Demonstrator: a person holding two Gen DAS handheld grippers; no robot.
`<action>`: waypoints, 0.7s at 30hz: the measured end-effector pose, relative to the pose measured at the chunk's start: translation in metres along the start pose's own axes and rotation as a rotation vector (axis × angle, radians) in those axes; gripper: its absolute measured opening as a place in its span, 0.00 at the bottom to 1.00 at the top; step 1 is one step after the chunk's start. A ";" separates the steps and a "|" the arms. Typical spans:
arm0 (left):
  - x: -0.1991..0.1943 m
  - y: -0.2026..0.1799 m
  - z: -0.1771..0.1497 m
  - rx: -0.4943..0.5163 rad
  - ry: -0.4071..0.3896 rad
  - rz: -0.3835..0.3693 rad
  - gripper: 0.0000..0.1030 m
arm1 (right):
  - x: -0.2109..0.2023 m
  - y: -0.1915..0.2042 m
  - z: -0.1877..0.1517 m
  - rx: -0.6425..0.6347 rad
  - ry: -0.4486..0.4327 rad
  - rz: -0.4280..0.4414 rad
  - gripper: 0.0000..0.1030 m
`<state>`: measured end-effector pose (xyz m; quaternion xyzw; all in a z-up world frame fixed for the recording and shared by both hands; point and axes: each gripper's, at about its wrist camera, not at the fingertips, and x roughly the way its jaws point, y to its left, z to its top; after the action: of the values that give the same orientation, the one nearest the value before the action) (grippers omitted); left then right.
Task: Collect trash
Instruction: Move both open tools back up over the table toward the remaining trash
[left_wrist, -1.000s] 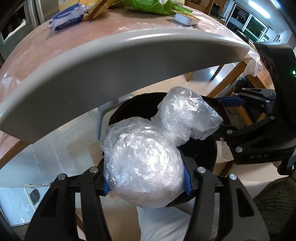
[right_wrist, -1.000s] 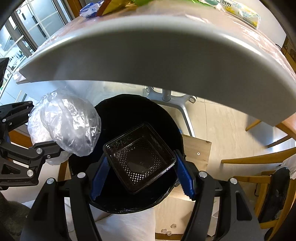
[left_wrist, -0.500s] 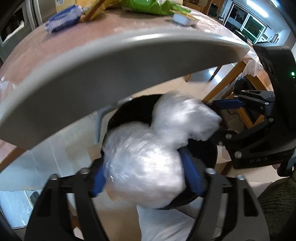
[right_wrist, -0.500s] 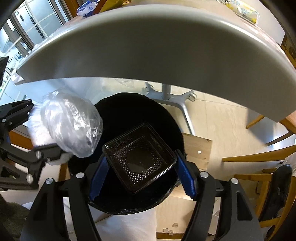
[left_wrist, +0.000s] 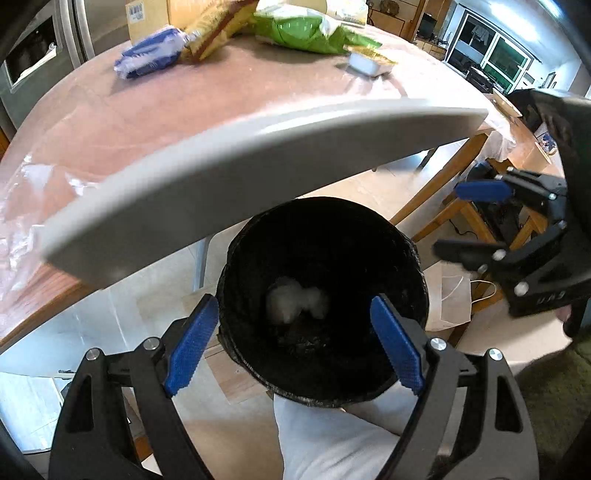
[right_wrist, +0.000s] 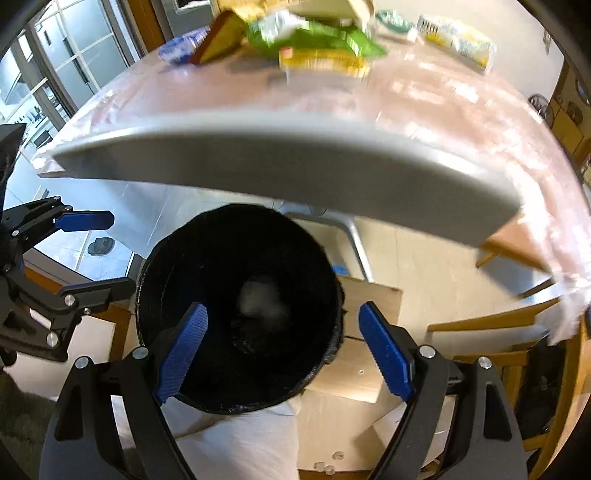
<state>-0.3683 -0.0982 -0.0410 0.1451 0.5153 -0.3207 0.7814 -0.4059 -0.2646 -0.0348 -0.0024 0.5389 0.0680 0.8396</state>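
The crumpled clear plastic wrap (left_wrist: 297, 304) lies at the bottom of the black bin (left_wrist: 321, 295), appearing as a pale, blurred mass against the dark liner. In the right wrist view the same wrap (right_wrist: 260, 297) sits low in the bin (right_wrist: 236, 306), beside a dark object that is too blurred to identify. The bin stands on the floor, partly beneath the overhanging grey edge of the counter (left_wrist: 236, 155).

The left gripper (left_wrist: 291, 345) is above the near rim of the bin with its jaws spread wide and nothing between the blue pads (left_wrist: 190, 350). The right gripper (right_wrist: 280, 350) is likewise spread wide and empty, positioned over the bin opening.

On the counter top, well apart from the bin, lie a green bag (left_wrist: 310, 31), a blue-and-white packet (left_wrist: 151, 55), a yellow-brown packet (left_wrist: 218, 24) and a small white tray (left_wrist: 365, 64). A white paper bag (left_wrist: 448, 299) stands on the floor just beside the bin.
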 end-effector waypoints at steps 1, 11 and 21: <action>-0.005 0.001 -0.001 0.001 -0.002 0.001 0.83 | -0.005 -0.002 0.001 -0.008 -0.010 -0.005 0.80; -0.101 0.009 0.016 0.007 -0.221 -0.003 0.98 | -0.093 -0.019 0.045 0.022 -0.266 -0.002 0.96; -0.076 0.081 0.112 -0.169 -0.296 0.097 0.98 | -0.028 -0.035 0.105 0.112 -0.226 -0.024 0.96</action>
<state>-0.2564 -0.0729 0.0669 0.0548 0.4124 -0.2559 0.8726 -0.3182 -0.2941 0.0322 0.0456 0.4437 0.0277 0.8946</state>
